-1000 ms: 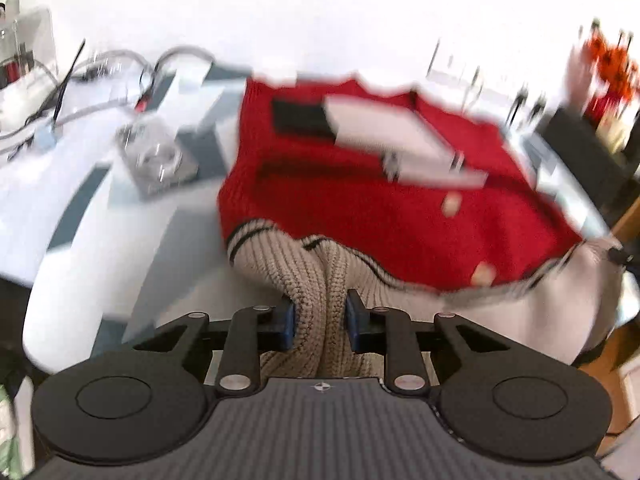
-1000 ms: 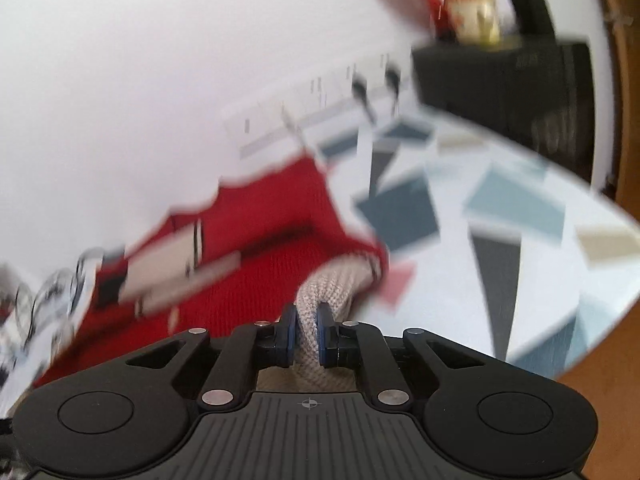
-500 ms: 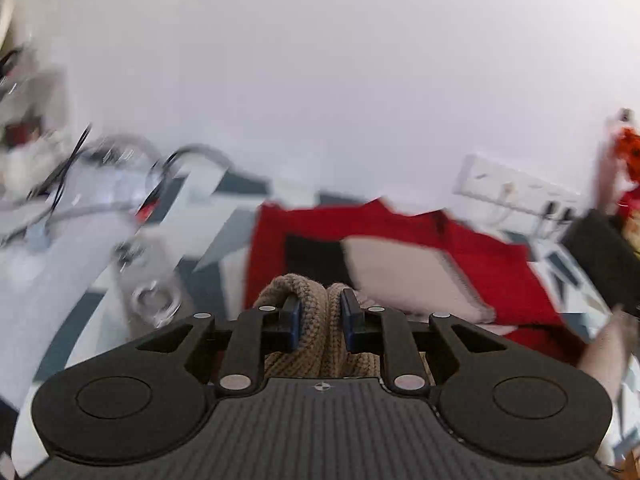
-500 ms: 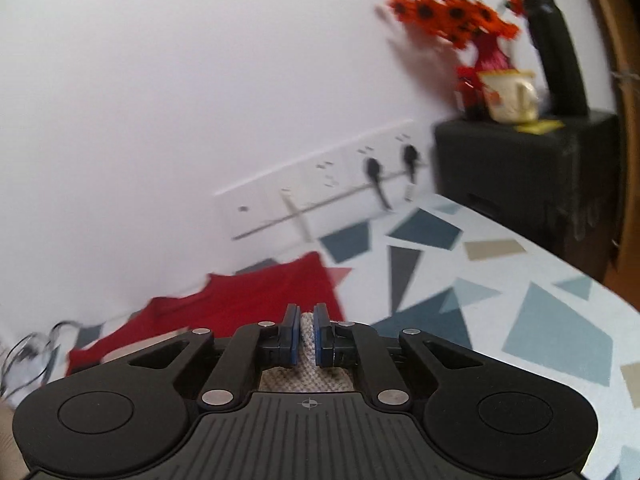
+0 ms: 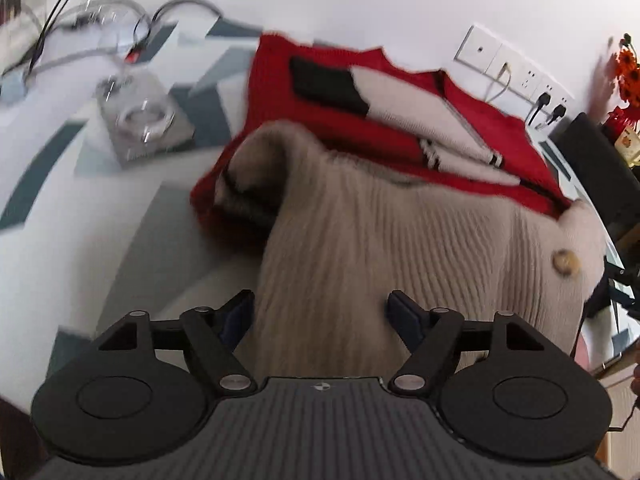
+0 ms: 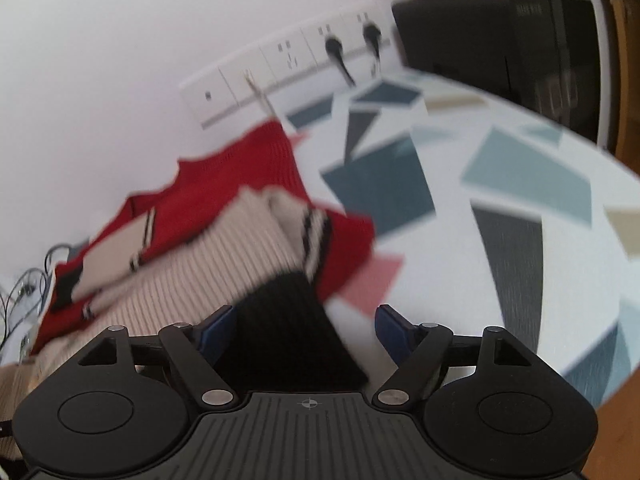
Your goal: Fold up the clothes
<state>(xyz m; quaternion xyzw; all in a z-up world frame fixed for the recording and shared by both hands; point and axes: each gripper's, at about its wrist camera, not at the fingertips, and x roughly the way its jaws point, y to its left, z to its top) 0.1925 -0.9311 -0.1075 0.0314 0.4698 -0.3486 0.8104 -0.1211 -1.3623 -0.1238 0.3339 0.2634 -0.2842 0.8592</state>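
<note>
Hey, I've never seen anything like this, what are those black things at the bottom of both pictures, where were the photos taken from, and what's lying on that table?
Those black shapes are two handheld grippers, each a pair of fingers a person squeezes. A wide-angle camera sits on each one and looks forward along the fingers, so one picture comes from the left gripper and the other from the right gripper.

On the white table with grey and blue triangle shapes lies a red and beige knitted cardigan, its ribbed beige part folded over the red. Beside it are a clear glass ashtray and some cables. Wall sockets sit behind.

Both grippers are open, holding nothing.
</note>
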